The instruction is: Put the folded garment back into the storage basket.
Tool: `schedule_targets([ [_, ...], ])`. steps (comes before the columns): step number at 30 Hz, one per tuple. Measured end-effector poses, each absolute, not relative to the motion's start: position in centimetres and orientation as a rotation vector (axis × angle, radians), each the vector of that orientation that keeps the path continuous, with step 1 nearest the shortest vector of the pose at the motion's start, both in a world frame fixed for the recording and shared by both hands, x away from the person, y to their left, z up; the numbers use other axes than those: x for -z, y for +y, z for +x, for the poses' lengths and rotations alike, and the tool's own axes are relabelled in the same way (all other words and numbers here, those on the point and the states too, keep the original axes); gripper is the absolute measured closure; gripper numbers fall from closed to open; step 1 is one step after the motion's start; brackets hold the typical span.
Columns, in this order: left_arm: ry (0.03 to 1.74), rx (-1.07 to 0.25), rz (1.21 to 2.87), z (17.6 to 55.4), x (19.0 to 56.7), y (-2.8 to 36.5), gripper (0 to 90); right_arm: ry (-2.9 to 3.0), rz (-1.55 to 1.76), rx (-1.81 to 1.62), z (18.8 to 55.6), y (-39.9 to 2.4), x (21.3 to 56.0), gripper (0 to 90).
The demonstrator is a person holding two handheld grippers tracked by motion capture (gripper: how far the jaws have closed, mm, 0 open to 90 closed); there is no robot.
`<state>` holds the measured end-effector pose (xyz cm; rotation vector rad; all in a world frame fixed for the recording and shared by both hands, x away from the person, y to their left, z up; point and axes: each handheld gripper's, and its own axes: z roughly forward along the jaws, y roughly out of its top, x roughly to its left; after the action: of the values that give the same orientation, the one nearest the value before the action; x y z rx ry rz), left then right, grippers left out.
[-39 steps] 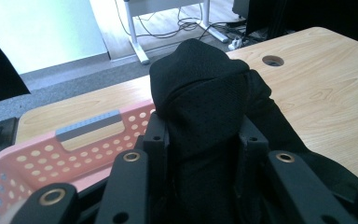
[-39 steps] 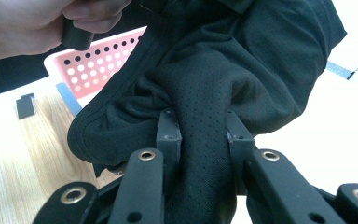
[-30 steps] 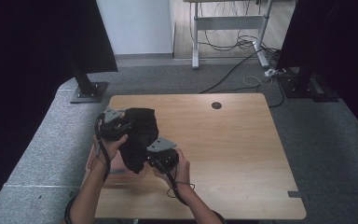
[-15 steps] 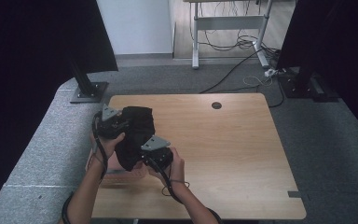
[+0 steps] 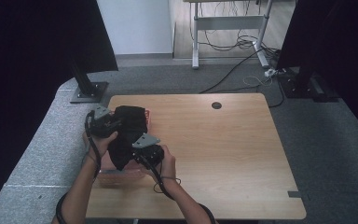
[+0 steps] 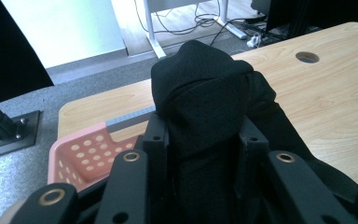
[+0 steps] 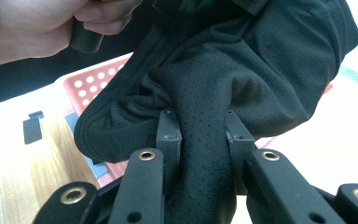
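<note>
Both jaws are clamped on one black perforated-mesh fabric garment (image 5: pixel 126 133), held bunched over the pink perforated plastic basket (image 5: pixel 121 176) at the left end of the light wooden desk (image 5: pixel 223 154). Looks like the step is getting the cloth into or out of that basket; I can't tell which. To do it well: move both hands together, keep the span between them steady so the mesh doesn't slip or tear, and lift high enough that the hanging hem clears the basket rim. Left hand-held gripper (image 6: pixel 204 140) is clenched on a thick fold, with the cloth rising as a hump just past its fingertips and the basket below and to the left in its view. Right hand-held gripper (image 7: pixel 199 133) is pinching a narrower ridge of the same mesh; the rest balloons above and to the right, basket behind it. In the high view the garment sits between both grippers, touching each.
</note>
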<state>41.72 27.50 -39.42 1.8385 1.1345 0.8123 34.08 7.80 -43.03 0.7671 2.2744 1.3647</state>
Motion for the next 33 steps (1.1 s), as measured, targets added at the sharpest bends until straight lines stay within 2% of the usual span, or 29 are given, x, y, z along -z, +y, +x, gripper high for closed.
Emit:
schedule_targets([
  [10,1.157,-0.816,1.843,42.3,40.2,28.4,63.0,2.292,0.771,-1.372,35.0,9.0,43.7,73.0],
  [12,1.169,-0.815,1.843,42.5,40.4,28.5,62.3,2.298,0.779,-1.381,35.2,9.1,43.9,70.5],
  [13,1.203,-0.823,1.843,42.6,40.6,28.5,59.9,2.303,0.781,-1.395,35.3,9.2,44.0,62.3],
  [14,1.257,-0.824,1.852,42.9,40.8,28.5,52.8,2.311,0.787,-1.412,35.5,9.2,44.2,46.0],
  [15,1.299,-0.812,1.873,43.1,41.1,28.4,42.3,2.314,0.794,-1.422,35.7,9.4,44.4,33.4],
  [16,1.318,-0.812,1.884,43.2,41.3,28.3,35.8,2.318,0.801,-1.423,35.8,9.4,44.6,31.5],
  [18,1.316,-0.803,1.857,43.0,41.5,28.2,33.6,2.345,0.798,-1.429,35.9,9.2,44.7,27.2],
  [25,1.252,-0.744,1.884,42.3,41.3,26.7,25.9,2.341,0.842,-1.436,35.9,7.3,44.9,23.5],
  [33,1.165,-0.707,1.938,40.5,42.5,23.4,23.6,2.339,0.855,-1.438,35.4,3.3,45.6,24.1],
])
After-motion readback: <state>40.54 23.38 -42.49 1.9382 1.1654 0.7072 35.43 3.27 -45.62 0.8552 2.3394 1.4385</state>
